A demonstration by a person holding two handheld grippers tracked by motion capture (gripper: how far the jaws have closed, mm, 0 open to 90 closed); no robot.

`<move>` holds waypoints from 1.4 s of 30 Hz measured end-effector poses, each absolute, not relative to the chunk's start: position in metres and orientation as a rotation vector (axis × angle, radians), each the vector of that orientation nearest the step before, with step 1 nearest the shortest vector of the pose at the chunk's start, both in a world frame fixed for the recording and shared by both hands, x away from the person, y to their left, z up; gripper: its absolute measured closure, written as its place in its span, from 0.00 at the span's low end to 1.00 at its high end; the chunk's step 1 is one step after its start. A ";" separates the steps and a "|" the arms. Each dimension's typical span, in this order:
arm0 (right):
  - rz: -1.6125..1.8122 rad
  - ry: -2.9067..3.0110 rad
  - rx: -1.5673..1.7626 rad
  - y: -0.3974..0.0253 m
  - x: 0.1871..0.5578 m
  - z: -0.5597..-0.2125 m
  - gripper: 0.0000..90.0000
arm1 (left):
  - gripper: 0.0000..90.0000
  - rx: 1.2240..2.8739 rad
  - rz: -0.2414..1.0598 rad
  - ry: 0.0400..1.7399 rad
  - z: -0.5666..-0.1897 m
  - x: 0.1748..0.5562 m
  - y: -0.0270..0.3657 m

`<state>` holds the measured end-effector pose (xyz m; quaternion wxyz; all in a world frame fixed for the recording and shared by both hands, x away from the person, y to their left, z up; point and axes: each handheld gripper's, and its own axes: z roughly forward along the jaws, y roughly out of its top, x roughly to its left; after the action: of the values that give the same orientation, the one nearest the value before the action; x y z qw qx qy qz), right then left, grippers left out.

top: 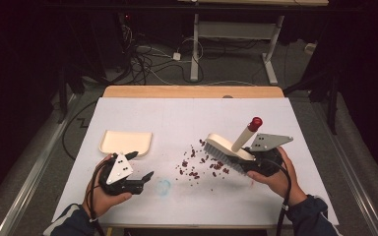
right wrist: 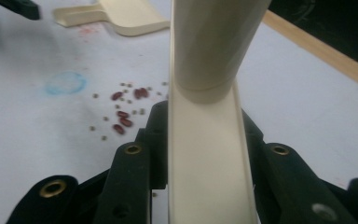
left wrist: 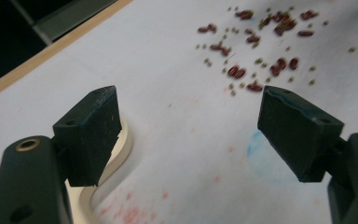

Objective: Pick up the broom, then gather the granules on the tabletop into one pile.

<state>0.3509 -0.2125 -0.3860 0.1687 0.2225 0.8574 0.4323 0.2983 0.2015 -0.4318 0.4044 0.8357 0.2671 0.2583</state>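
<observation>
Red beans and small greenish grains lie scattered on the white table cover. My right gripper is shut on a cream hand brush whose handle with a red tip slants up and away; its bristles rest at the right edge of the beans. In the right gripper view the brush handle runs up between the jaws. A cream dustpan lies flat at the left. My left gripper stands open just in front of it, and its left jaw sits by the dustpan's rim.
A faint blue ring stain marks the cover between the grippers, with reddish smears near it. The wooden table edge runs along the far side. Beyond it are cables on the floor and a desk frame.
</observation>
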 end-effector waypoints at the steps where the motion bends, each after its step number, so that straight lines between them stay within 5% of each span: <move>1: 1.212 2.422 0.641 -0.214 0.352 -0.385 0.75 | 0.23 2.108 0.653 0.693 -0.434 0.297 0.207; 9: 1.134 2.306 0.735 -0.234 0.366 -0.384 0.75 | 0.23 2.108 0.675 0.770 -0.445 0.287 0.233; 26: 1.053 2.191 0.825 -0.246 0.417 -0.403 0.75 | 0.23 2.163 0.651 0.765 -0.451 0.290 0.227; 42: 0.914 2.299 0.571 -0.166 0.450 -0.440 0.75 | 0.22 2.202 0.650 0.718 -0.453 0.290 0.216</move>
<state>0.4497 -0.1660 -0.4404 0.2967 0.2146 0.8648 0.3436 0.2901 0.2162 -0.4525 0.3597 0.8542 0.2784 0.2520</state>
